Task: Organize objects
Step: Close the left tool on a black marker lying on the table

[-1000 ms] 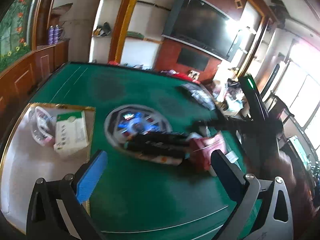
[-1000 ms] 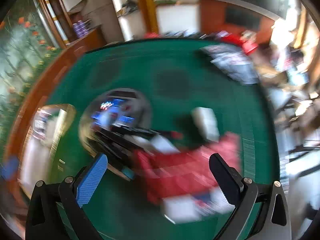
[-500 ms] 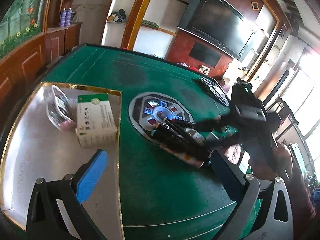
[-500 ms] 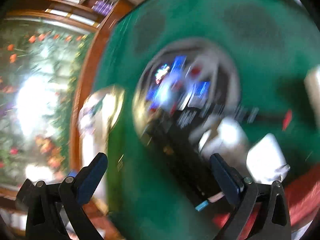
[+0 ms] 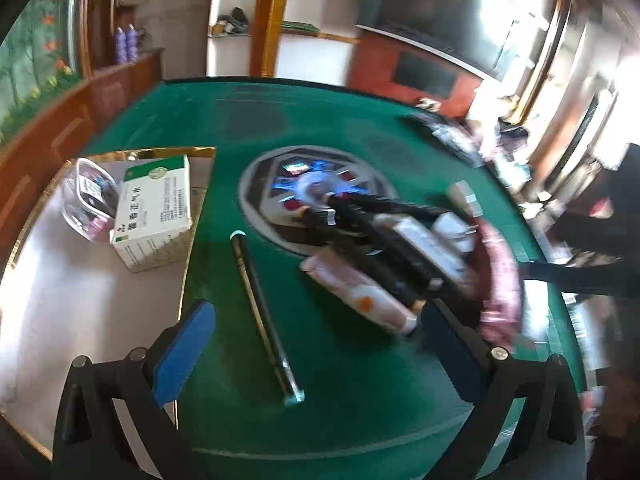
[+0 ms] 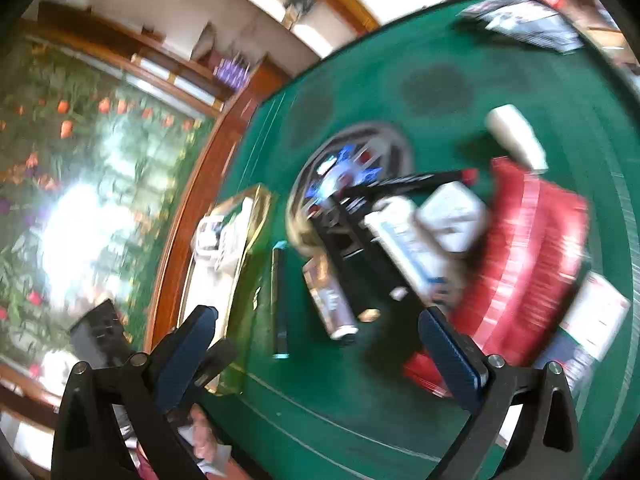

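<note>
Left tool [image 5: 316, 344] spread, pen [image 5: 264, 316] between fingers

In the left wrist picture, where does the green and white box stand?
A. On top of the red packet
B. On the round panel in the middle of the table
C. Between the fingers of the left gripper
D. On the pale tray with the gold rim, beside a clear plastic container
D: the green and white box stands on the pale tray, next to the clear plastic container.
</note>
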Available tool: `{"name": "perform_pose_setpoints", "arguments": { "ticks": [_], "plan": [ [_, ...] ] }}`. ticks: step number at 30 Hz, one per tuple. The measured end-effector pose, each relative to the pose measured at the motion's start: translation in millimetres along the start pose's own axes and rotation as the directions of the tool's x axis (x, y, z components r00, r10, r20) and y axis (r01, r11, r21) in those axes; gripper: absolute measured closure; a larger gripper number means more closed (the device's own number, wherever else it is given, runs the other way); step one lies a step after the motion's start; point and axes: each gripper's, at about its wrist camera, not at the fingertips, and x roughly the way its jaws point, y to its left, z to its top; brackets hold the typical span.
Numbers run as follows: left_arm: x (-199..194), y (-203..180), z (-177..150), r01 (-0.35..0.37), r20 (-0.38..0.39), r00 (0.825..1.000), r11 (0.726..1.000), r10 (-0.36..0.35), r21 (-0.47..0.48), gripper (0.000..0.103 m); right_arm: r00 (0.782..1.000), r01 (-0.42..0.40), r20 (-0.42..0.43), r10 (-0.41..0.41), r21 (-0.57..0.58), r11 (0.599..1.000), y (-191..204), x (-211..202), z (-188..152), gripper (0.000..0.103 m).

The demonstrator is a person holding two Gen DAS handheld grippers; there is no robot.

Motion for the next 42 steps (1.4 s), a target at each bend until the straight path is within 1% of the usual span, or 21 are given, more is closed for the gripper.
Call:
{"name": "perform_pose_setpoints", "arguments": {
  "ticks": [3, 5, 7, 8, 9, 10, 14, 16, 18, 20, 23, 24, 25, 27, 29, 30, 32, 33, 35, 39, 42],
  "plan": [
    [12.4, -0.3, -7.5, -0.106, 0.004, 0.994, 0.994, 0.106, 0.037, 0.008, 0.999, 0.024, 0.028, -0.024, 0.0, 1.0, -8.6, -14.5, -16.1, 0.0],
    [15.6, 9.4, -11.8, -0.097, -0.015, 0.995, 0.995, 0.097, 0.017, 0.015, 0.999, 0.03, 0.032, -0.03, -0.002, 1.0, -14.7, -19.2, -26.1, 0.0],
    [21.5, 19.4, -16.8, -0.083, -0.052, 0.995, 0.997, 0.083, 0.006, 0.04, 0.999, 0.031, 0.032, -0.031, 0.006, 0.999, -22.9, -26.6, -30.8, 0.0],
    [25.5, 23.5, -19.1, -0.065, -0.081, 0.995, 0.998, 0.066, 0.006, 0.066, 0.999, 0.031, 0.03, -0.032, 0.01, 0.999, -25.7, -29.2, -33.5, 0.0],
    [27.6, 26.0, -21.0, -0.055, -0.095, 0.994, 0.998, 0.056, 0.008, 0.078, 0.999, 0.031, 0.027, -0.032, 0.012, 0.999, -26.9, -28.1, -34.7, 0.0],
    [25.2, 27.8, -22.4, -0.081, -0.087, 0.993, 0.996, 0.084, 0.029, 0.079, 0.999, 0.03, 0.024, -0.031, 0.012, 0.999, -31.0, -28.1, -34.9, 0.0],
    [16.8, 37.7, -25.2, 0.004, -0.088, 0.996, 1.0, -0.004, 0.006, 0.076, 1.0, 0.005, 0.02, -0.005, 0.004, 1.0, -34.4, -27.5, -35.6, 0.0],
    [16.9, 35.0, -24.2, -0.035, -0.086, 0.996, 0.999, 0.038, 0.037, 0.069, 1.0, -0.008, 0.022, 0.008, 0.006, 1.0, -34.5, -25.9, -36.2, 0.0],
    [21.4, 29.3, -22.7, -0.052, -0.094, 0.994, 0.997, 0.058, 0.061, 0.052, 1.0, -0.018, 0.021, 0.018, 0.001, 1.0, -32.1, -22.7, -36.1, 0.0],
    [27.4, 21.4, -21.8, -0.071, -0.094, 0.992, 0.994, 0.079, 0.087, 0.045, 1.0, -0.025, 0.016, 0.025, -0.007, 1.0, -30.1, -19.7, -35.9, 0.0],
    [40.5, 10.3, -20.8, -0.108, -0.083, 0.989, 0.984, 0.12, 0.139, 0.044, 1.0, -0.022, 0.008, 0.022, -0.022, 1.0, -27.7, -17.9, -36.3, 0.0],
    [43.0, 7.4, -20.6, -0.1, -0.085, 0.99, 0.983, 0.114, 0.153, 0.049, 1.0, -0.018, 0.007, 0.018, -0.027, 0.999, -27.2, -17.7, -36.6, 0.0],
    [42.8, 3.5, -21.6, -0.086, -0.086, 0.991, 0.982, 0.101, 0.168, 0.05, 1.0, -0.012, 0.007, 0.012, -0.033, 0.999, -26.5, -17.1, -37.1, 0.0],
    [38.3, 1.3, -24.2, -0.04, -0.088, 0.994, 0.983, 0.057, 0.18, 0.064, 1.0, -0.01, 0.002, 0.01, -0.035, 0.999, -26.7, -15.8, -37.7, 0.0],
    [27.2, 6.5, -25.4, 0.08, -0.107, 0.992, 0.987, -0.065, 0.137, 0.068, 1.0, -0.018, -0.003, 0.018, -0.036, 0.999, -26.5, -13.8, -37.5, 0.0],
    [20.8, 13.0, -25.0, 0.149, -0.114, 0.984, 0.985, -0.138, 0.09, 0.068, 1.0, -0.015, -0.003, 0.015, -0.039, 0.999, -25.7, -13.3, -37.2, 0.0],
    [9.9, 25.2, -23.9, 0.196, -0.088, 0.977, 0.98, -0.192, 0.033, 0.061, 1.0, -0.004, 0.002, 0.004, -0.047, 0.999, -23.3, -10.9, -35.7, 0.0],
    [4.7, 29.8, -23.0, 0.198, -0.068, 0.978, 0.98, -0.196, 0.025, 0.044, 1.0, -0.005, 0.001, 0.005, -0.052, 0.999, -21.8, -9.5, -34.5, 0.0],
    [-1.1, 31.7, -22.1, 0.171, -0.03, 0.985, 0.984, -0.17, 0.043, 0.035, 1.0, -0.016, -0.002, 0.016, -0.052, 0.998, -20.2, -6.6, -32.9, 0.0],
    [-0.9, 33.6, -20.5, 0.149, -0.035, 0.988, 0.986, -0.147, 0.07, 0.035, 0.999, -0.032, -0.015, 0.031, -0.061, 0.998, -14.1, 1.0, -31.7, 0.0],
    [2.5, 42.5, -18.8, 0.092, -0.03, 0.996, 0.993, -0.09, 0.079, 0.035, 0.999, -0.045, -0.025, 0.043, -0.069, 0.997, -12.7, 4.5, -33.3, 0.0]
  ]
}}
